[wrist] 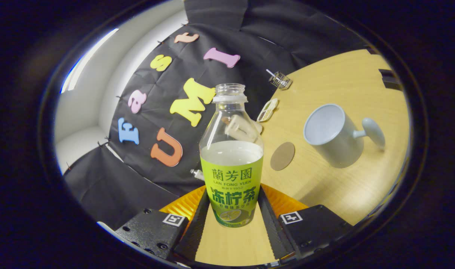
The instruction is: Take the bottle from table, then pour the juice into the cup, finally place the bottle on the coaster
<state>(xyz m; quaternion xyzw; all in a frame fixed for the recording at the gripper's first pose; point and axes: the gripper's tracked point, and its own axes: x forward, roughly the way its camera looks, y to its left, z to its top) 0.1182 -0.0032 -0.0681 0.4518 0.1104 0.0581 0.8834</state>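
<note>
Standing dead ahead of your gripper (233, 220), the bottle (231, 157) sits upright between the two fingers, its long axis straight up from the table (339, 194). You've got a finger on either side of its lower body, right beside the label, but whether both are pressing on it I can't tell from here. No cap on it, the neck is open; clear plastic above, a green label wrapped round the lower half, and pale juice up to just over the label's top edge. Beyond it and off to the right lies the round brown coaster (282, 155), flat on the table. Further right again stands the pale cup (334, 134), mouth open, handle pointing away from the bottle.
</note>
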